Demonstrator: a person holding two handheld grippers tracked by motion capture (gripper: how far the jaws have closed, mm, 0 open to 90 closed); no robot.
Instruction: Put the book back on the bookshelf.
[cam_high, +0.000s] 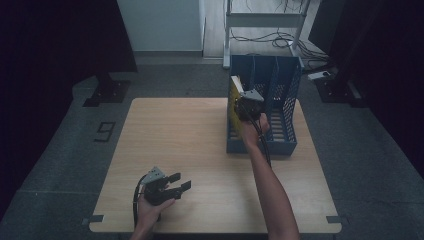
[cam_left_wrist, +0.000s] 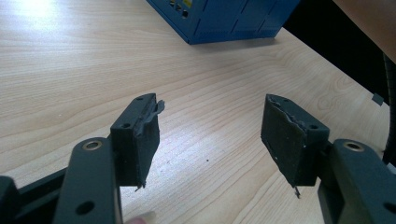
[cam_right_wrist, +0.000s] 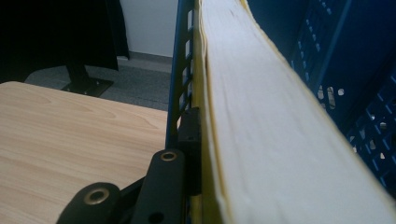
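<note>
A thick book (cam_high: 234, 100) with a yellow cover stands upright in the left compartment of a blue file rack (cam_high: 286, 146) at the table's far right. My right gripper (cam_high: 248, 104) is shut on the book from above. In the right gripper view one black finger (cam_right_wrist: 189, 137) presses on the yellow cover, beside the pale page edges (cam_right_wrist: 275, 121) and the rack's blue wall (cam_right_wrist: 181, 70); the other finger is hidden behind the book. My left gripper (cam_high: 181, 180) rests near the table's front edge, held in a hand, open (cam_left_wrist: 210, 109) with nothing between its pads.
The wooden table (cam_high: 180, 140) stretches bare between the two grippers. The rack's corner (cam_left_wrist: 224, 21) lies ahead of the left gripper. Behind the table are a grey floor, a white metal frame (cam_high: 265, 20) with cables, and dark curtains on both sides.
</note>
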